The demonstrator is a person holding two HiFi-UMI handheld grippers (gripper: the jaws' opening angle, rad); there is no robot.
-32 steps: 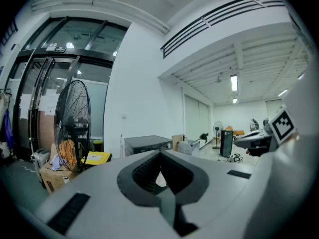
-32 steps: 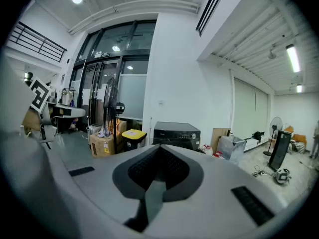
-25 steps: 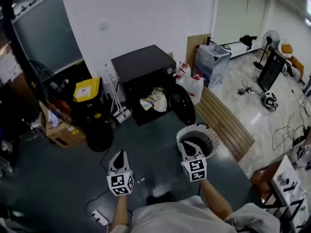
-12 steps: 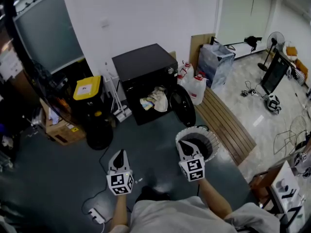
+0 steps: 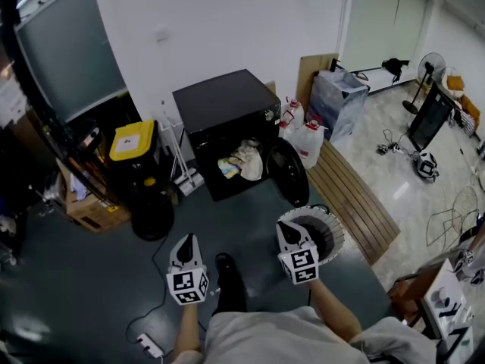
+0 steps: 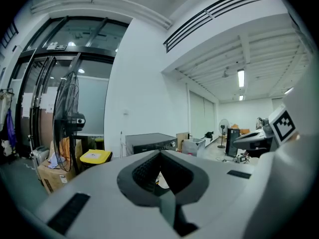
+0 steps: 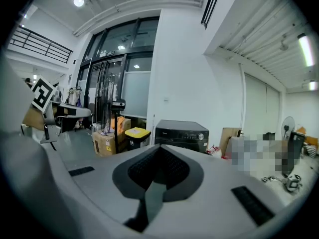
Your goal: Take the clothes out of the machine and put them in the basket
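At frame centre, pale crumpled clothes (image 5: 242,162) lie inside the black box-shaped machine (image 5: 223,101), well above the clenched, empty left gripper (image 5: 187,240) and right gripper (image 5: 286,227); the round white basket (image 5: 339,237) sits lower right.

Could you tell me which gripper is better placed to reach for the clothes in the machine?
Probably the left gripper: bare floor lies between it and the clothes in the machine. The open door stands between the right gripper and them, and that gripper is by the basket. Both are shut.
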